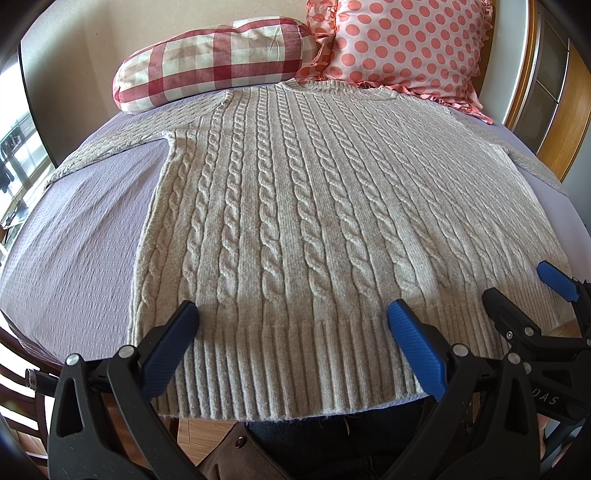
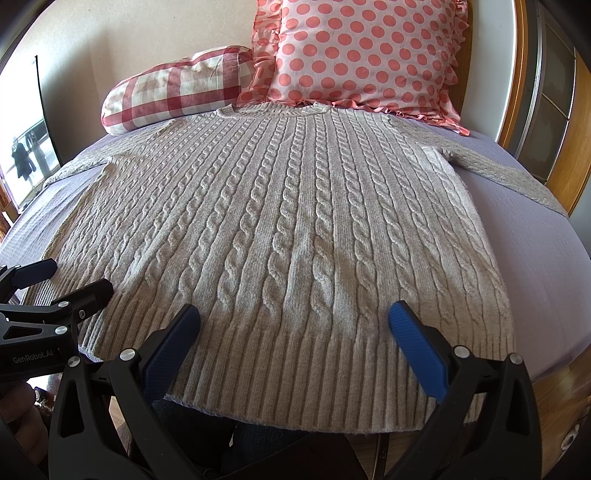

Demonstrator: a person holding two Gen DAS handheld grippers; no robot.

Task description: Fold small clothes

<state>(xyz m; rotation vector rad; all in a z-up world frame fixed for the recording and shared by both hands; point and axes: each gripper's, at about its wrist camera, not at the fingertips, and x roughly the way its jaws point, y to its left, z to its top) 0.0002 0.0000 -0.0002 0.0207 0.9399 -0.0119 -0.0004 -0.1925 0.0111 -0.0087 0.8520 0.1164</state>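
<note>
Your left gripper (image 1: 291, 317) stands with its blue-padded fingers (image 1: 168, 354) spread wide apart, holding nothing, poised over the ribbed hem of the sweater (image 1: 295, 206) toward its left side; your right gripper (image 2: 293, 317) is likewise parted and empty over the hem toward the right side. Each tool appears at the edge of the other's view: the right gripper enters the left wrist view from the lower right, bearing the partly hidden letters "DAS", and the left gripper (image 2: 61, 280) enters the right wrist view from the lower left, its black body marked "GenRobot.AI", its fingers also apart. The sweater, a light grey cable-knit, lies flat and face up, hem nearest you and overhanging the near edge, round collar at the far end, both sleeves spread out to the sides. It rests on a lavender, finely textured sheet (image 1: 74, 236) covering the surface. Beyond the collar lie a red-and-cream checked bolster (image 1: 210, 62) on the left and a pink polka-dot pillow (image 1: 402, 44) with a ruffled border on the right, the two touching. Behind them rises a plain cream wall (image 2: 147, 33); a wooden frame (image 2: 521, 74) with glazed panels stands at the right, and a bright window (image 2: 26, 158) shows at the left. Wooden flooring (image 1: 207, 432) is visible below the hem.
</note>
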